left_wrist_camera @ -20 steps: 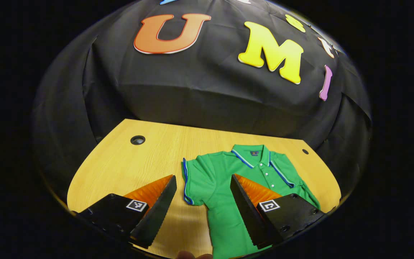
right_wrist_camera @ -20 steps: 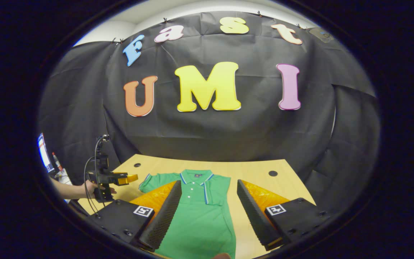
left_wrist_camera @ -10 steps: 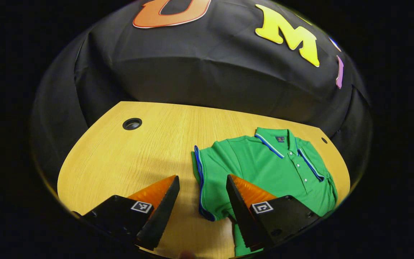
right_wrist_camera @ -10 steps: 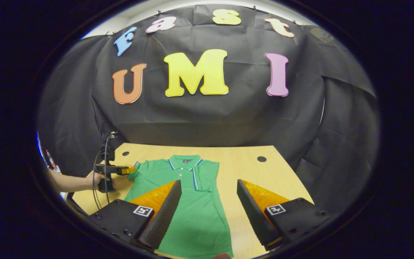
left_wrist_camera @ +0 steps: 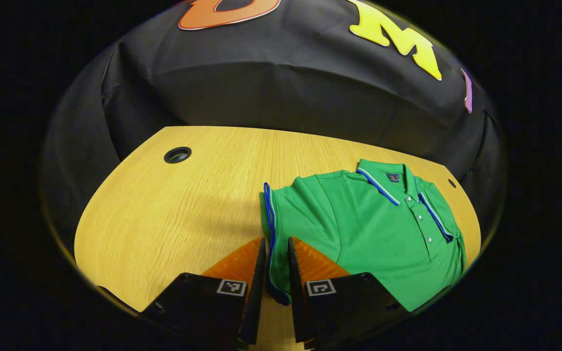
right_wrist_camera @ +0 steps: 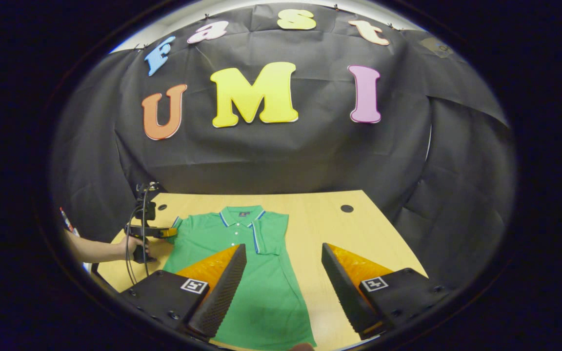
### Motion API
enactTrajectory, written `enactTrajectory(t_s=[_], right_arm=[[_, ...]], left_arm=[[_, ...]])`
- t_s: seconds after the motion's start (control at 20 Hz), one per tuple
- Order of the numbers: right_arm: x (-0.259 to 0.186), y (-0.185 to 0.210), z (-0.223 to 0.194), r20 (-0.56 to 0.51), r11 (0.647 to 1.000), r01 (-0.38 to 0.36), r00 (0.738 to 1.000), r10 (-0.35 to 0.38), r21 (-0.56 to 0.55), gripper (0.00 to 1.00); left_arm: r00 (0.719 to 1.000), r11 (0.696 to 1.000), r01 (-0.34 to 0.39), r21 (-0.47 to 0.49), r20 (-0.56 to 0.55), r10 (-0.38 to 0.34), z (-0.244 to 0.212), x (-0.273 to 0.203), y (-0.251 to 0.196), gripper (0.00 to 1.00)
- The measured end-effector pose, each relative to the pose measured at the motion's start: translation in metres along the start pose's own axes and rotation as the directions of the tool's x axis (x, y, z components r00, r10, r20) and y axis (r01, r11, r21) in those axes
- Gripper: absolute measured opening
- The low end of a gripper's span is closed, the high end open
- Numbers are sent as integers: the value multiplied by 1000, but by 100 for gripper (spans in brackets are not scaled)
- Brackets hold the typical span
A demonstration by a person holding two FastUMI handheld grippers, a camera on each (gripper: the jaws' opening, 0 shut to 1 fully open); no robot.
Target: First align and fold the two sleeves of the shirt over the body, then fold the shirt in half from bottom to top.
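Note:
A green polo shirt with blue-and-white trim lies flat on the wooden table, collar toward the far wall. In the left gripper view, my left gripper is shut on the blue-trimmed cuff of the shirt's left sleeve, which runs up between its two fingers. The right gripper view shows the same left gripper, held by a hand, at that sleeve. My right gripper hangs open above the shirt and its right edge, holding nothing. The right sleeve lies folded over the body.
The table has a round cable hole at its far left and another cable hole at its far right. Bare wood stretches to the right of the shirt. Black cloth walls close in behind the table.
My left gripper has come down onto the left sleeve's cuff and its fingers have shut on it. My right gripper stays open and has shifted only a little.

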State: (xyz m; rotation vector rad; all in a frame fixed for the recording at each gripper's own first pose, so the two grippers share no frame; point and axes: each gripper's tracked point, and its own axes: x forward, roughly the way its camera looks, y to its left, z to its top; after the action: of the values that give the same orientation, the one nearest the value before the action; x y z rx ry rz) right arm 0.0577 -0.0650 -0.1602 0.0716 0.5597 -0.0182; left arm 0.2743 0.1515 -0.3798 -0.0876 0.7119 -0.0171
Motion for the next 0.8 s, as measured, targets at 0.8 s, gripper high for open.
enactTrajectory(t_s=[0.8], right_arm=[[-5,-16,13,47,999,-4,999,1,54,98]], left_arm=[[986,987,122,102,106,-133,71,-37,-58,4]])
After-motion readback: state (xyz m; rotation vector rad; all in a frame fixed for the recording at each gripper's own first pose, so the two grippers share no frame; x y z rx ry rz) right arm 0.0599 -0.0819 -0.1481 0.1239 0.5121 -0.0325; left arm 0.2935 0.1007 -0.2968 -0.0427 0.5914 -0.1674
